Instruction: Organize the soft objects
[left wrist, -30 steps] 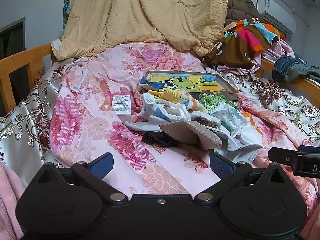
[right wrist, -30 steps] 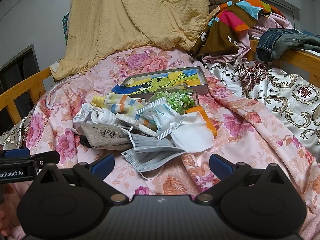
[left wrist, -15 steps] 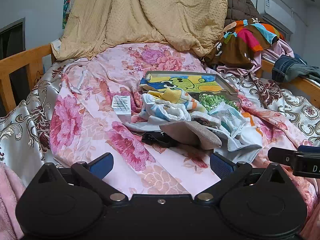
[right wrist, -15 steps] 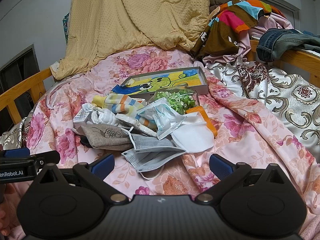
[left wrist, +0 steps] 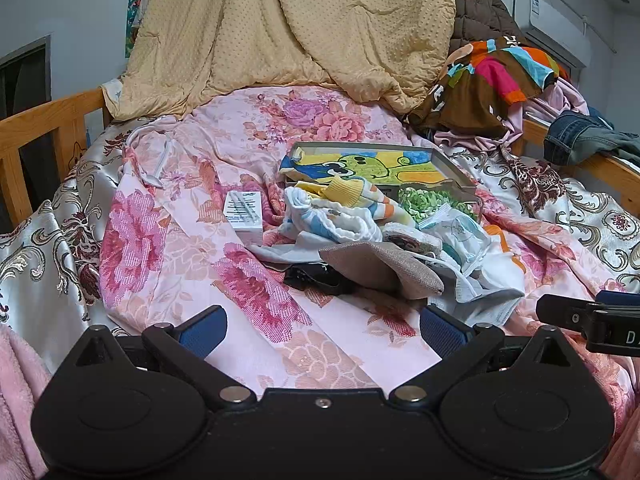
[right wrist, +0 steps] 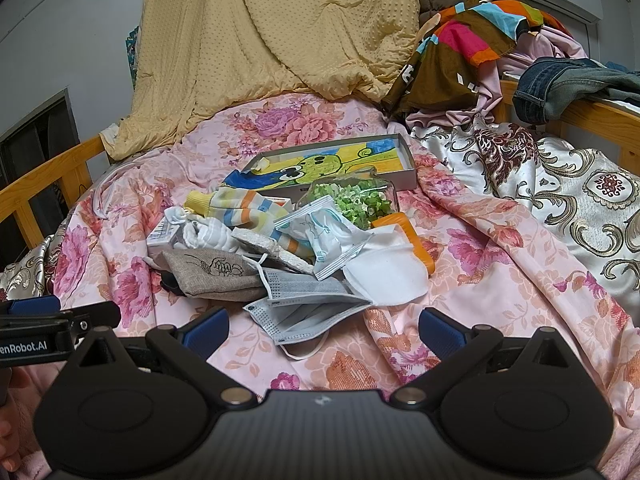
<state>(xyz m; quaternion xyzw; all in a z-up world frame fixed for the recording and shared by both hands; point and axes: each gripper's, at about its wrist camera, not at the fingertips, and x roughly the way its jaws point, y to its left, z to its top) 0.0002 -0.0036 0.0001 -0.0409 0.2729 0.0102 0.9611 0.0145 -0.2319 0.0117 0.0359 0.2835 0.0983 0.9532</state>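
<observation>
A heap of soft things lies mid-bed: striped socks [right wrist: 240, 210], a brown linen pouch [right wrist: 212, 272], grey face masks [right wrist: 308, 308], a white mask [right wrist: 384, 276], a packaged mask [right wrist: 324, 236] and a bag of green pieces [right wrist: 348, 200]. Behind them sits a shallow grey box [right wrist: 404, 178] lined with a cartoon drawing. My left gripper [left wrist: 320, 332] hovers open short of the pouch [left wrist: 380, 268], nothing between its fingers. My right gripper [right wrist: 322, 330] is open just in front of the grey masks, also empty.
A small white carton [left wrist: 244, 216] and a black object [left wrist: 316, 278] lie by the heap. A yellow blanket [left wrist: 300, 28] and piled clothes [right wrist: 472, 44] fill the back. Wooden bed rails [left wrist: 40, 120] run along both sides. An orange item [right wrist: 416, 240] peeks from under the white mask.
</observation>
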